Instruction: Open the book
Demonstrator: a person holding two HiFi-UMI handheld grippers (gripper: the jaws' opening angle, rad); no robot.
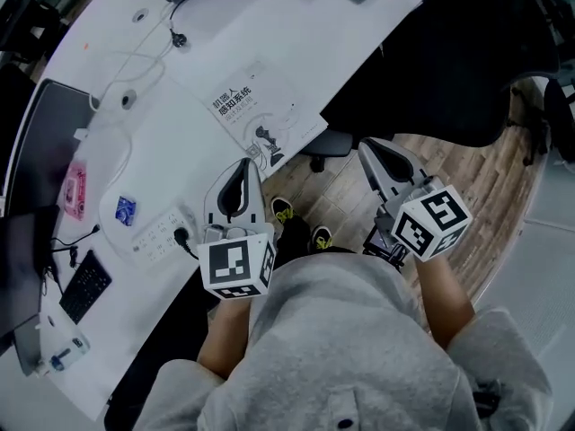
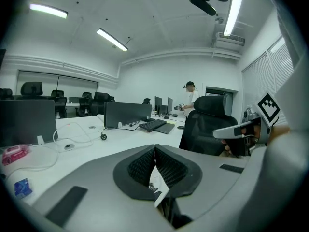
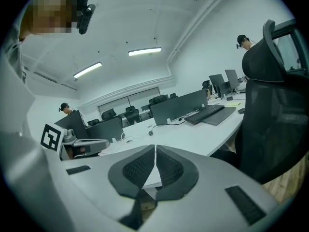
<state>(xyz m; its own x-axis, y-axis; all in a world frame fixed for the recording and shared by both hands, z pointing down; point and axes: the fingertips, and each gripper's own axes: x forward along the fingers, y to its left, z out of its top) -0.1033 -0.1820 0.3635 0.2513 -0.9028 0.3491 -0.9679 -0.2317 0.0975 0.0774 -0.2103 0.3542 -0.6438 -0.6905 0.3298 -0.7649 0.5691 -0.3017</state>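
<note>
The book (image 1: 259, 118) lies closed on the white desk (image 1: 296, 34), close to the front edge, with a white cover, dark print and a small chess-piece picture. My left gripper (image 1: 246, 162) hovers just short of the book's near corner, jaws together and nothing held. Through the gap under its pads, the left gripper view (image 2: 155, 147) shows a sliver of the book's cover (image 2: 157, 184). My right gripper (image 1: 367, 145) hangs off the desk edge over the floor, right of the book. It is shut and empty in the right gripper view (image 3: 155, 147) too.
A black office chair (image 1: 476, 57) stands right of the book, against the desk edge. On the desk's left part lie a power strip (image 1: 160, 232), a blue packet (image 1: 125, 210), a pink item (image 1: 74, 189), a keyboard (image 1: 85, 285) and cables (image 1: 135, 70).
</note>
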